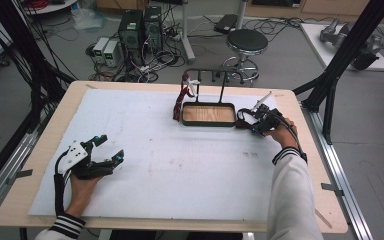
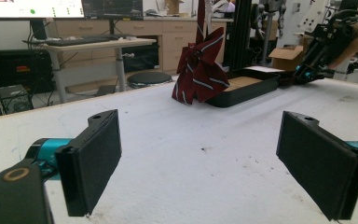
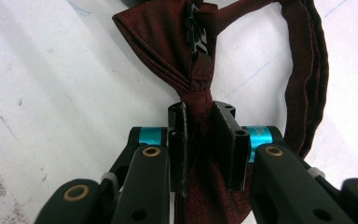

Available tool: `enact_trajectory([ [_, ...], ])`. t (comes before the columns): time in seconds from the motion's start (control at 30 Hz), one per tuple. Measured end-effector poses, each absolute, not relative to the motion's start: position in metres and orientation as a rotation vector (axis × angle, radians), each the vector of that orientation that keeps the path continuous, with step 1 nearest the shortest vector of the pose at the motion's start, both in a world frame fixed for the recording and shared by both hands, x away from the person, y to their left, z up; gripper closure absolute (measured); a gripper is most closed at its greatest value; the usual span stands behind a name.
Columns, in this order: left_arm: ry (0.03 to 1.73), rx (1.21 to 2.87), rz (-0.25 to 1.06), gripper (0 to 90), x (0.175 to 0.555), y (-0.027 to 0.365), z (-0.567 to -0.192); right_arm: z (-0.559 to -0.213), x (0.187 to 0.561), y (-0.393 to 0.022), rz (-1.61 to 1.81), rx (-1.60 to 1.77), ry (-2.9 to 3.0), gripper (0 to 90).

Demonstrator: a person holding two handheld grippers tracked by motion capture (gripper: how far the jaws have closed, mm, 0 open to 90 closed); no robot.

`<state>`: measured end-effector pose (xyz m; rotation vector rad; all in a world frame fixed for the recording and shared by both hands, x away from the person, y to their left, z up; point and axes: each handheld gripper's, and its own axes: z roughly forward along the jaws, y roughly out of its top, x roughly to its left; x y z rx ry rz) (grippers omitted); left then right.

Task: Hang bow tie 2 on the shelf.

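High view: the right gripper [image 1: 256,123] rests low on the white table cover [image 1: 145,150], just beside the right end of the black tray [image 1: 208,114]. Dark red fabric lies at its tip, against the tray's right edge; at this size the grip itself cannot be read here. The left gripper [image 1: 107,149] sits well apart from it at the near left of the table, jaws spread with nothing between them. Beyond the tray's left end a striped dark red tie [image 1: 181,100] hangs from the black rack [image 1: 207,75] standing behind the tray.

Left gripper view: the left gripper [image 2: 199,161] holds its two black pads wide apart over bare cover. Far ahead of the jaws hangs the striped tie [image 2: 200,74], touching the left end of the tray [image 2: 244,86]. Ahead and to the right, the right gripper [image 2: 307,74] sits at the tray's other end.

Right gripper view: the right gripper [image 3: 200,140] has its jaws drawn together — clamped on the pinched centre knot of a dark red bow tie [image 3: 168,35]. The bow's pleated wing fans out ahead of the jaws, its band [image 3: 307,79] curves ahead and to the right, and more fabric passes back between the pads. The bow tie lies on the white cover.
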<state>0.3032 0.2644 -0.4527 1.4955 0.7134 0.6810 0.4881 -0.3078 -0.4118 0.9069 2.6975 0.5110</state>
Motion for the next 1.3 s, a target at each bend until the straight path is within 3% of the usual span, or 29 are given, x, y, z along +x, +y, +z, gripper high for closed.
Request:
enact_trajectory([
  [1.3, 0.707, 1.502, 0.691, 14.3, 0.303, 0.263, -0.453, -0.377, 0.470, -0.337, 1.035, 1.106, 2.379, 76.2],
])
